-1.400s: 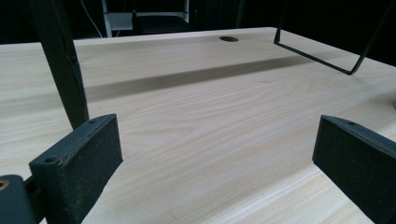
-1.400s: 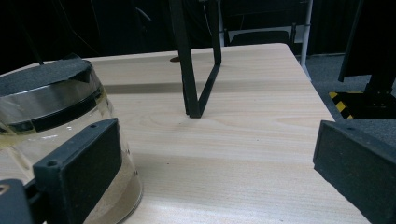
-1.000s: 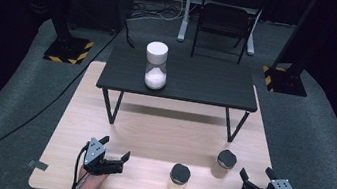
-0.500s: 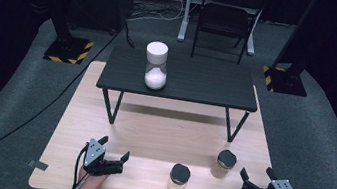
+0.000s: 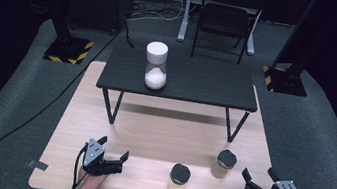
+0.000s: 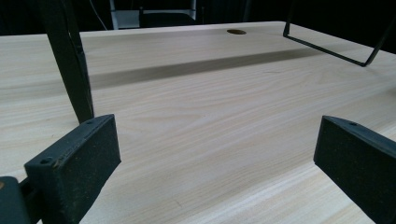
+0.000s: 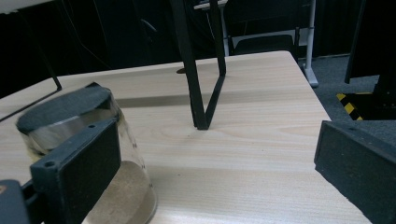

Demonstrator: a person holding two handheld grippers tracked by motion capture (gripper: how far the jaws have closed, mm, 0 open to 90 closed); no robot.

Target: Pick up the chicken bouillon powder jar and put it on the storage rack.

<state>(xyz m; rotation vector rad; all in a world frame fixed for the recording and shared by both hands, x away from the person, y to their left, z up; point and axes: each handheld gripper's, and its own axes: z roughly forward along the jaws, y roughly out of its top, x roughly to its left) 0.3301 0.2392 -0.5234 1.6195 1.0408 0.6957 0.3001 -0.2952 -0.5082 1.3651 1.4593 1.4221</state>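
My left gripper (image 5: 113, 157) sat low over the near left part of the pale wooden table (image 5: 150, 137), its jaws spread wide with nothing but bare wood between them, as the left gripper view confirmed. My right gripper (image 5: 258, 181) rested at the near right corner of the same table, jaws likewise parted and gripping nothing.

The two jars I was working nearest to stood between my hands. One black-lidded jar (image 5: 179, 178) stood upright near the front edge, roughly midway between the grippers and apart from both. The second jar (image 5: 224, 164), also upright with a dark lid and tan contents at its bottom, stood a little farther back and to the right, near my right gripper but not touching it. In the right gripper view that second jar (image 7: 93, 154) showed just beyond the left jaw, outside the gap rather than inside it.

Farther back, a small black table (image 5: 198, 81) stood on the wooden one, and on it stood a white-capped container (image 5: 155, 66) holding white powder, well apart from both grippers.
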